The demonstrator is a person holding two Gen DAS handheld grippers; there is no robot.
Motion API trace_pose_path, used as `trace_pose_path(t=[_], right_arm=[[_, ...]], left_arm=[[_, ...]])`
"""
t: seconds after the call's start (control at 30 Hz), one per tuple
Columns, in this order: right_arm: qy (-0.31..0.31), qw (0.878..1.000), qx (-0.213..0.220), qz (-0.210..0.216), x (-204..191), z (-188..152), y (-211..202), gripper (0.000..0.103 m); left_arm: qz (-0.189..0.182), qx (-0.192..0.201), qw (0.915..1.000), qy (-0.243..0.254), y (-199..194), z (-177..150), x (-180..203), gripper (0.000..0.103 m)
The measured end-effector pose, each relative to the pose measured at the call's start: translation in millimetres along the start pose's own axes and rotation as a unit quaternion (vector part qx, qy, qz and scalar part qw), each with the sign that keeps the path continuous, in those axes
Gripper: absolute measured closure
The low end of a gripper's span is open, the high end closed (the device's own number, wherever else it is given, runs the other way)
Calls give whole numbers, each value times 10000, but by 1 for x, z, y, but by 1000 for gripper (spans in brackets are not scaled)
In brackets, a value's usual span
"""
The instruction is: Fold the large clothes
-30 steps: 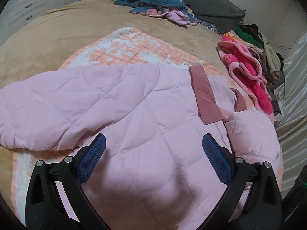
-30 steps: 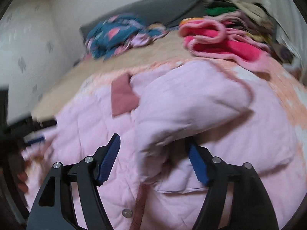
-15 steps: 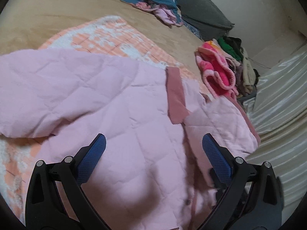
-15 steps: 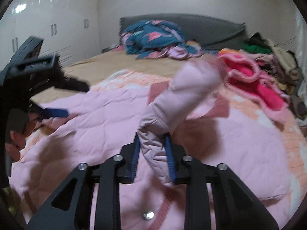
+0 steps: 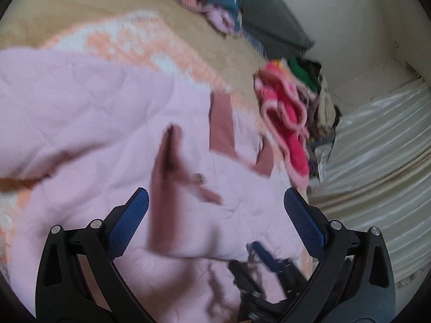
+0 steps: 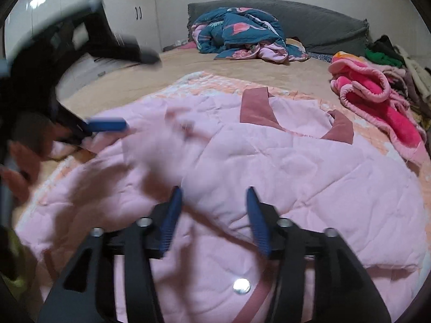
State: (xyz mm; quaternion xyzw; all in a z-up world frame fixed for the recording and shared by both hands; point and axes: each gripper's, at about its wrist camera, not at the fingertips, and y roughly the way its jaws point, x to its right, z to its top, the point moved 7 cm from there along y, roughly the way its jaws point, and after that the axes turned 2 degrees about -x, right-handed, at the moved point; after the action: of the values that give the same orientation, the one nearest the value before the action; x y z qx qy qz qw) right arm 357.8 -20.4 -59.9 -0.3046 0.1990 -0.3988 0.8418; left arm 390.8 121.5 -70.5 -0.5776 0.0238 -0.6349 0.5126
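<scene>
A large pink quilted jacket [image 6: 296, 161] with a dusty-rose collar [image 6: 256, 107] lies spread on the bed; it also shows in the left wrist view [image 5: 94, 123]. Its right sleeve lies folded across the body, cuff toward the left. My right gripper [image 6: 214, 202] is open just above the jacket's front, with nothing between the fingers. My left gripper [image 5: 215, 210] is wide open and empty above the jacket's middle; it also shows blurred at the left of the right wrist view [image 6: 105, 125]. The right gripper shows blurred in the left wrist view [image 5: 264, 263].
An orange-and-white blanket [image 6: 204, 80] lies under the jacket on a tan bedspread [image 6: 242, 67]. A blue flowered quilt [image 6: 237, 35] sits by the grey headboard [image 6: 323, 24]. A hot-pink fleece and a clothes pile [image 6: 377, 88] lie at the right edge. Pale curtains [image 5: 377, 148] hang right.
My right gripper has opened and let go of the sleeve, which now lies folded across the jacket's body. My left gripper has swung to the right, still open.
</scene>
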Motion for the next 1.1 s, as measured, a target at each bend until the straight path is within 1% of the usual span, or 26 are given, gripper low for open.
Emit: trace_pose_path(t=[0.03, 0.07, 0.1, 0.17, 0.27, 0.3, 0.33, 0.37, 0.4, 0.43, 0.47, 0.53, 0.6, 0.67, 0.77, 0.8, 0.83, 0.87, 0.97, 1.0, 1.07, 1.1], right_arm=[[74, 10000, 49, 10, 3, 0, -6, 40], [135, 9999, 89, -13, 7, 1, -12, 39], [232, 9996, 136, -84, 16, 0, -21, 39], [367, 9989, 179, -242, 32, -2, -32, 39], [585, 9942, 137, -892, 71, -12, -51, 39], [680, 9925, 143, -1010, 82, -14, -57, 39], [801, 9906, 159, -1095, 93, -17, -62, 39], [934, 9887, 174, -1160, 104, -20, -68, 39], [1074, 9861, 192, -1252, 116, -24, -74, 39], [1224, 9823, 217, -1401, 130, -28, -81, 39], [1309, 9802, 230, -1469, 138, -31, -85, 39], [1509, 9759, 273, -1554, 154, -39, -94, 39], [1670, 9710, 318, -1681, 168, -44, -103, 39], [1772, 9681, 408, -1723, 177, -43, -111, 39], [1854, 9650, 518, -1783, 188, -39, -118, 39], [1865, 9651, 506, -1768, 191, -38, -117, 39], [1859, 9656, 461, -1759, 192, -37, -114, 39], [1822, 9671, 357, -1738, 193, -36, -108, 39], [1763, 9701, 136, -1665, 194, -32, -89, 39], [1780, 9722, 15, -1519, 195, -32, -79, 39], [1847, 9718, -172, -1455, 199, -34, -67, 39], [1927, 9691, -360, -1494, 205, -39, -58, 39]], left_arm=[[-25, -175, 9998, -82, 10, -5, -3, 9], [-26, -335, 9993, -175, 21, -11, -6, 9], [22, -414, 9989, -238, 29, -15, -9, 9], [206, -393, 9986, -287, 39, -20, -13, 9], [618, -325, 9975, 102, 50, -27, -7, 10], [730, -284, 9967, 229, 51, -27, -6, 10], [896, -192, 9952, 357, 50, -27, -5, 24], [1140, -94, 9923, 467, 49, -27, -7, 49], [1539, 93, 9856, 688, 47, -26, -9, 64], [1677, 174, 9823, 821, 48, -23, -11, 86], [1639, 173, 9822, 904, 49, -24, -10, 94], [1518, 198, 9839, 921, 46, -22, -11, 97], [1468, 341, 9834, 1010, 38, -18, -8, 98], [1325, 554, 9840, 1053, 20, -8, 0, 98], [1299, 927, 9807, 1133, -5, 8, 12, 98], [1329, 975, 9797, 1144, -8, 11, 14, 98], [1369, 994, 9788, 1152, -9, 14, 13, 98], [1492, 967, 9770, 1179, -7, 16, 8, 98], [1893, 696, 9721, 1196, 11, 8, -17, 98], [1978, 628, 9711, 1179, 15, 6, -24, 98], [2158, 490, 9680, 1183, 25, 2, -36, 98], [2234, 461, 9662, 1205, 28, -1, -40, 98]])
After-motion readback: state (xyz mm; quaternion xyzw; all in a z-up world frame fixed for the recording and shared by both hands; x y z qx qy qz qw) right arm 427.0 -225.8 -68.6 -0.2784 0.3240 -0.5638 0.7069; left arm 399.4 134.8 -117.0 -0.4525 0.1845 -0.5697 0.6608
